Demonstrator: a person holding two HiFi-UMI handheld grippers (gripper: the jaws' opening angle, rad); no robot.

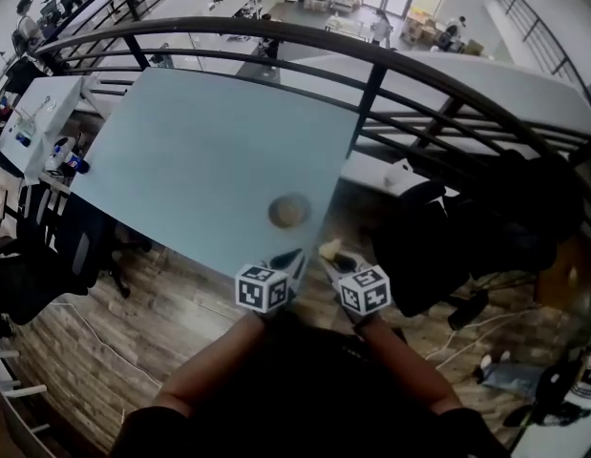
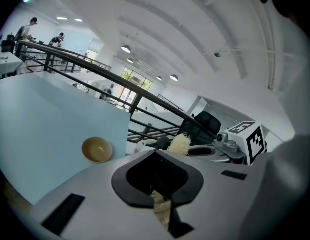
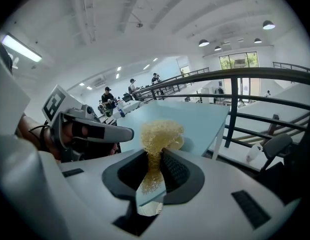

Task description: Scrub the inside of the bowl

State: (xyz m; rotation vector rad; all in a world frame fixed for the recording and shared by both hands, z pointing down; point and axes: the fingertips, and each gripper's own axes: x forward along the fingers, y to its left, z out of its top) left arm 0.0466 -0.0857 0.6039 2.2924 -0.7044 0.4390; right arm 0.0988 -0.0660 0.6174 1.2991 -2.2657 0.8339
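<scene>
A small tan bowl stands empty near the front right corner of the pale blue table; it also shows in the left gripper view. Both grippers hover just short of that table edge, apart from the bowl. My left gripper has its jaws together with nothing between them. My right gripper is shut on a straw-coloured fibrous scrubber, whose tuft sticks out past the jaws. In the right gripper view the scrubber hides most of the bowl.
A black curved railing runs behind and to the right of the table. Black office chairs stand at the left and right on a wooden floor with cables. A white desk with clutter is at the far left.
</scene>
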